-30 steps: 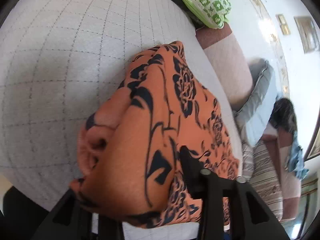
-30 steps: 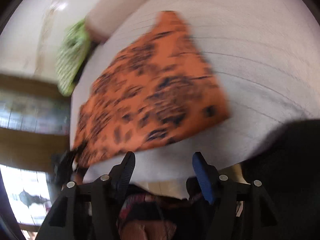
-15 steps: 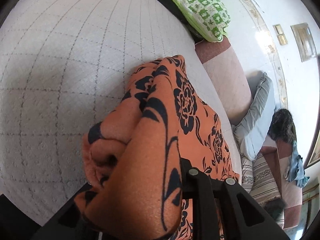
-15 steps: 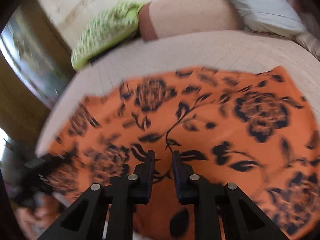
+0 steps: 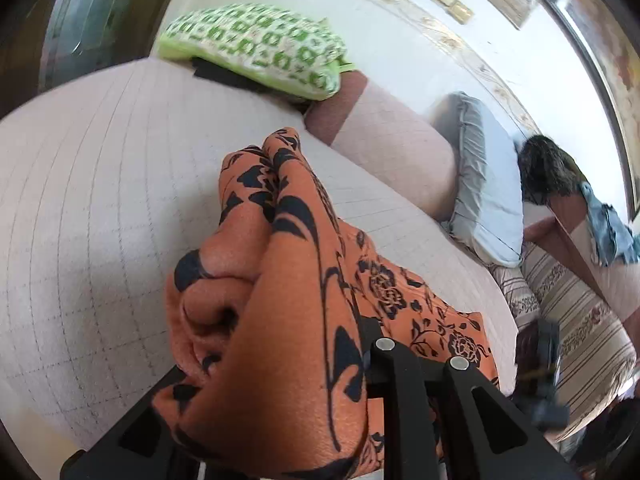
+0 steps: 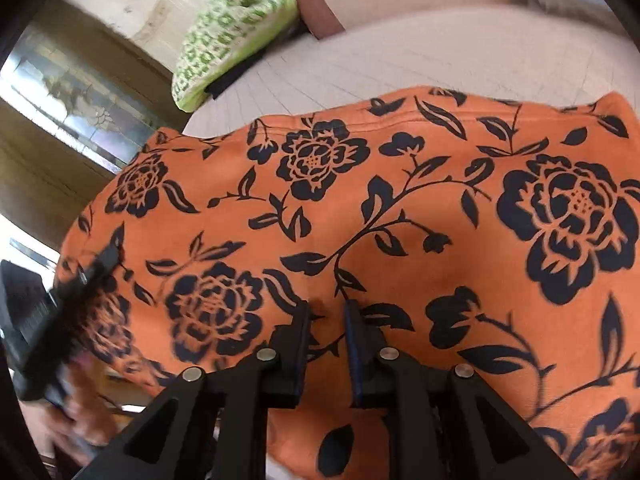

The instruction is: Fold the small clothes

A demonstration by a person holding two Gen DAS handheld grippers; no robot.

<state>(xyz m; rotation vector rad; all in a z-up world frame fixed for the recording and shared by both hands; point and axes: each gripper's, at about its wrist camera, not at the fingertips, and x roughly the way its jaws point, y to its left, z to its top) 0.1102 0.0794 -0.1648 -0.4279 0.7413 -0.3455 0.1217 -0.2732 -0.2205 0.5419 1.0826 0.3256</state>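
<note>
Fold under way: orange floral garment point(image 6: 400, 216) on quilted bed point(image 5: 100, 200). Left gripper point(image 5: 280, 360) clenched on bunched edge; right gripper point(image 6: 326, 312) pinching near hem. Next: probably carry both held edges across, align.

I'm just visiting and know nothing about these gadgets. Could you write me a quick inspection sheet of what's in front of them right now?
Surface: pale quilted bed cover, grid-stitched.
Job's things: orange floral cloth spread across the cover, one end bunched.
Clutter: green patterned pillow; grey pillow; striped bedding.
Grippers: left gripper shut on the bunched end; right gripper pinching the near edge.
Cables: nothing seen.
Surroundings: white wall with framed pictures.
</note>
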